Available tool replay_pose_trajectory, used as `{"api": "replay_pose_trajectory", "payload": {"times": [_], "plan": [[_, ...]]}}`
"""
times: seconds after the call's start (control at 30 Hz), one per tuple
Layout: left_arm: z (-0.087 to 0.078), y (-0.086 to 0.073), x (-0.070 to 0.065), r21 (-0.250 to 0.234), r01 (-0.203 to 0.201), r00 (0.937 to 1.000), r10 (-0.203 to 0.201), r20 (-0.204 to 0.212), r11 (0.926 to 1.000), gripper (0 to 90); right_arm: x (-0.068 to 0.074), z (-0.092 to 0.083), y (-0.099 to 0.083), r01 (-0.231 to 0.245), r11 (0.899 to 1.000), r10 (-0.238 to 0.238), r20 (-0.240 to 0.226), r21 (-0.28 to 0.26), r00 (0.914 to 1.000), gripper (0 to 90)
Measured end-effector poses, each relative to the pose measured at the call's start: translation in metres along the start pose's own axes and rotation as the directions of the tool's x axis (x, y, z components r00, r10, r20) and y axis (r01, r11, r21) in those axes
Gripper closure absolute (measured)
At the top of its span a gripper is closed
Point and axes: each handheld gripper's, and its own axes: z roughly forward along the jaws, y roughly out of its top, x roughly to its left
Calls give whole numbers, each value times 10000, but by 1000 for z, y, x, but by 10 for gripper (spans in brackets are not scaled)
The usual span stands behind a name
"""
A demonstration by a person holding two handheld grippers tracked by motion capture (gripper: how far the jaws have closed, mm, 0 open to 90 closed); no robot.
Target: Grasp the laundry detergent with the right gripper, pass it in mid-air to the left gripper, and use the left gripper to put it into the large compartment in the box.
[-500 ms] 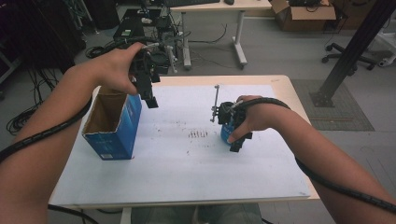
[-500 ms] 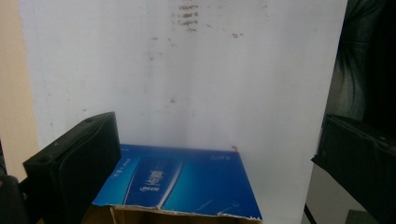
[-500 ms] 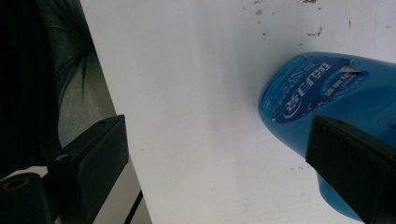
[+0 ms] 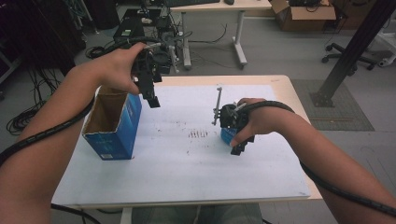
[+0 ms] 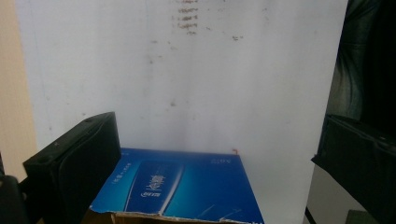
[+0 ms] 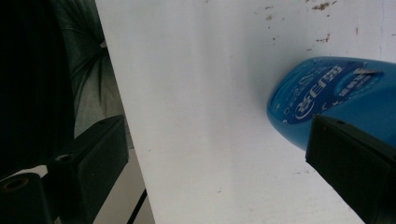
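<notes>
High view: left tongs (image 4: 150, 95) hang above the open blue box (image 4: 113, 125) at centre-left of frame, tips pointing down just right of the box's mouth. Left gripper view confirms jaws wide apart, nothing btwn them, box edge at bottom centre. Right tongs (image 4: 239, 144) sit low at centre-right, down on the white sheet (image 4: 187, 177) covering the bench (image 4: 292, 93). Right gripper view: jaws spread, blue bottle (image 6: 327, 100) lying on its side at right of frame, right-hand jaw in front of it, left-hand jaw well clear, so not gripped yet.

Step in hand, my read: lining up to grab the bottle, prob. to go into the box. Next move calls for shifting the right tongs over so the bottle sits btwn both jaws, then closing; the rounded plastic could slip.

Count: 1 box, 1 bottle, 2 tongs, 1 sheet.
</notes>
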Motion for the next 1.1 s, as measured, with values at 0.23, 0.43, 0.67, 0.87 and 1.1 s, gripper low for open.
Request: {"api": "replay_pose_trajectory", "payload": {"times": [0.23,0.43,0.67,0.87,1.1], "plan": [[1,0,-1,34,36,10000,-36,13,10000,2,9,-5,-15,-92,9999,93,90,-45,9999,62],[0,0,-2,113,59,10000,-59,-7,9999,2,13,-8,-35,-435,9987,441,214,-279,9988,62],[2,1,-3,179,78,10000,-78,-8,9998,2,13,-10,-52,-728,9965,738,225,-419,9970,63],[-1,1,-4,188,65,10000,-65,-12,9998,2,12,-7,-71,-1025,9916,1041,167,-789,9944,61],[-1,1,-4,210,84,10000,-83,-18,9997,2,8,-2,-92,-1489,9761,1518,63,-1582,9884,59]]}}
